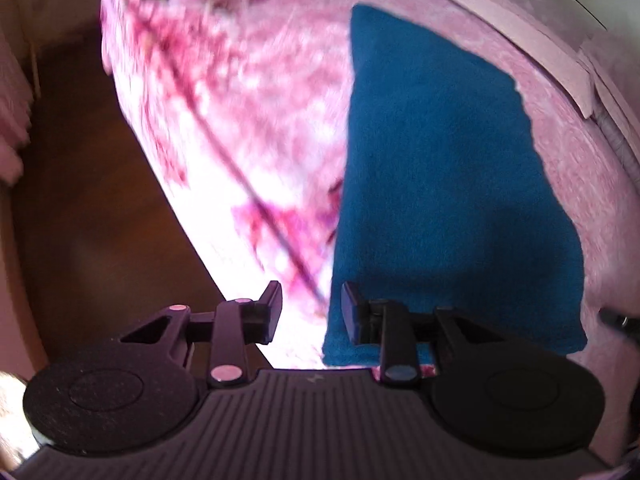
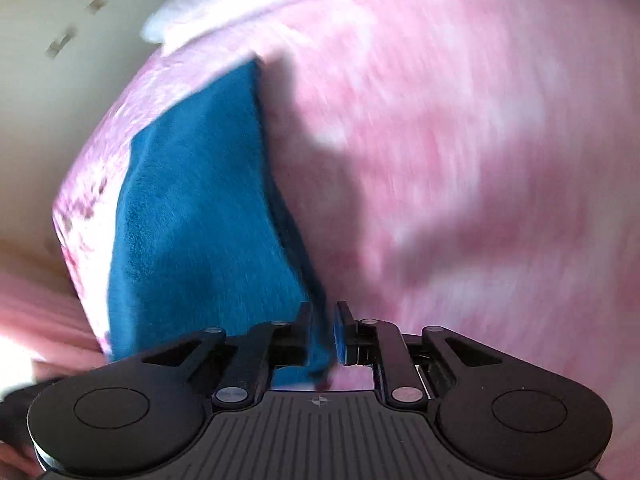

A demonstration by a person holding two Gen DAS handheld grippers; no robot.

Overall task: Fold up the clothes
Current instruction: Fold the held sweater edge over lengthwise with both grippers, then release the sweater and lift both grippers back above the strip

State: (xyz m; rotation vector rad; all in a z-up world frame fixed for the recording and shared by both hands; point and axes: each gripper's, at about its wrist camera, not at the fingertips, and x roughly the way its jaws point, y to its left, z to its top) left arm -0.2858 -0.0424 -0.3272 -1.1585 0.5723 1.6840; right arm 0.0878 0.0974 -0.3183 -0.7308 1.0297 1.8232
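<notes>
A blue towel [image 1: 440, 200] is lying folded into a narrow strip on a pink floral bedspread [image 1: 248, 112]; the left gripper [image 1: 311, 312] is hovering over the towel's near left corner with its fingers spread apart and nothing between them; the right gripper [image 2: 323, 332] is sitting at the towel's [image 2: 192, 216] near right corner, its fingers slightly parted, a fold of blue cloth lying between them though no firm pinch is showing; brown floor [image 1: 92, 200] is showing beside the bed.
</notes>
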